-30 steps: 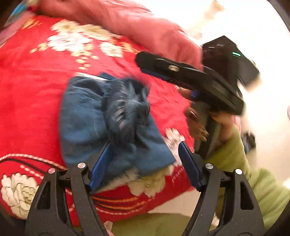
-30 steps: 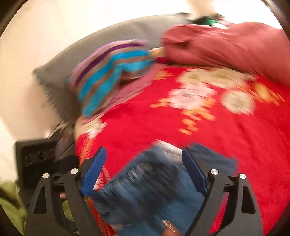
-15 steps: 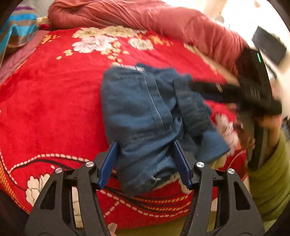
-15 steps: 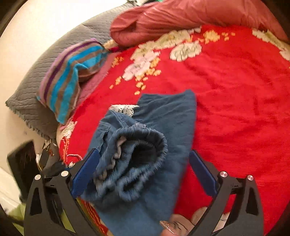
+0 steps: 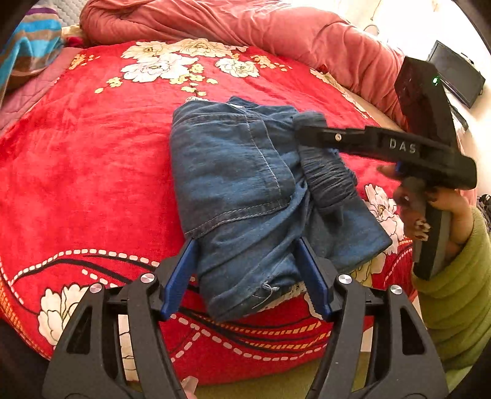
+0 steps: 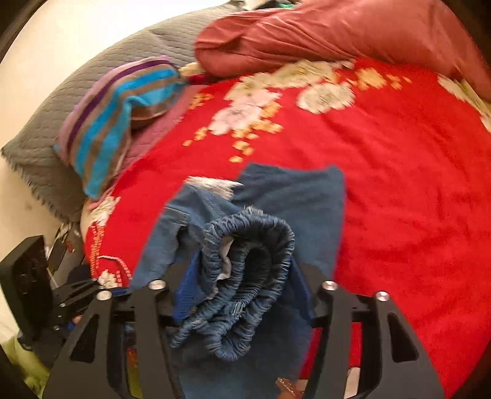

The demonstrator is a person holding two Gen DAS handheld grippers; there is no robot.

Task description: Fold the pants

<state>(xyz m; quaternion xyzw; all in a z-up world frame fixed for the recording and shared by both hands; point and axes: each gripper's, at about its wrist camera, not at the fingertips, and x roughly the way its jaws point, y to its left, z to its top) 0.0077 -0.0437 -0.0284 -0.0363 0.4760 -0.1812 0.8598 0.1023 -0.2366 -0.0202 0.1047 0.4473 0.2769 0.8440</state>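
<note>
Blue denim pants [image 5: 245, 190] lie bunched and partly folded on the red flowered bedspread [image 5: 86, 159]. My left gripper [image 5: 245, 273] is open, its blue fingers on either side of the near edge of the pants. My right gripper [image 6: 242, 276] is shut on the gathered elastic waistband [image 6: 245, 261] of the pants. In the left wrist view the right gripper [image 5: 310, 129] reaches in from the right over the waistband [image 5: 328, 178].
A rolled pink quilt [image 5: 245, 24] lies along the far side of the bed. A striped pillow [image 6: 122, 113] and grey quilted pad [image 6: 61, 101] sit at the head. The bed's near edge [image 5: 245, 362] is just below my left gripper.
My right gripper has closed on the waistband, which was between open jaws before. My left gripper has moved closer over the near edge of the pants and stays open.
</note>
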